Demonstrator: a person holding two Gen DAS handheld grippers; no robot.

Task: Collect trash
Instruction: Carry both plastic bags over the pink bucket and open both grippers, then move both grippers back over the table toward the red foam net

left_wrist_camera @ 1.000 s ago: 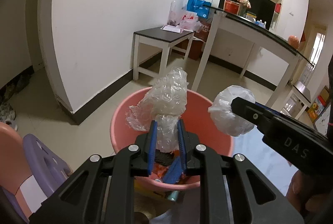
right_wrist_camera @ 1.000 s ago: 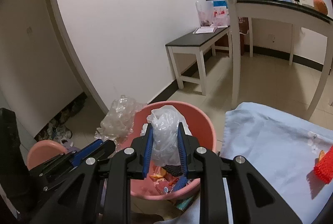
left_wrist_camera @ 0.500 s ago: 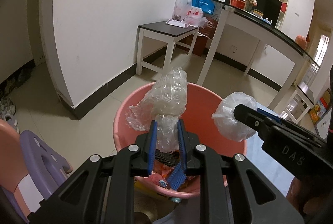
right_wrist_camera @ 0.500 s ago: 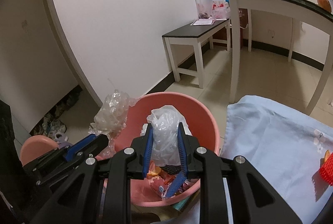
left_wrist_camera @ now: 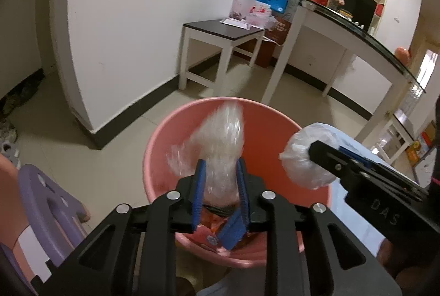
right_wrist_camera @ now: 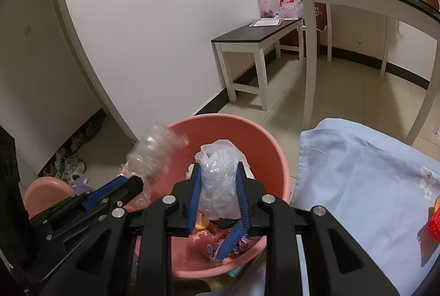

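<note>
A pink basin (left_wrist_camera: 170,136) (right_wrist_camera: 272,147) stands on the floor below both grippers, with colourful wrappers (left_wrist_camera: 209,235) lying in it. My left gripper (left_wrist_camera: 221,162) hangs over the basin. Its jaws are opening, and the clear bubble wrap (left_wrist_camera: 220,136) between its blue pads is blurred and slipping loose. My right gripper (right_wrist_camera: 218,166) is over the basin too, its pads still against a crumpled white plastic bag (right_wrist_camera: 217,177) while its jaws begin opening. The left wrist view shows the bag (left_wrist_camera: 299,158) at the right gripper's tip. The right wrist view shows the bubble wrap (right_wrist_camera: 154,153).
A purple stool (left_wrist_camera: 46,202) stands left of the basin. A light blue cloth (right_wrist_camera: 357,186) covers a surface at the right, with a red thing (right_wrist_camera: 434,221) on it. A small dark-topped table (left_wrist_camera: 222,32) and a long counter (left_wrist_camera: 343,29) stand beyond.
The left jaws have spread and the bubble wrap has gone blurred and sunk between the pads. Both grippers have come lower over the basin. The right jaws have widened slightly around the bag.
</note>
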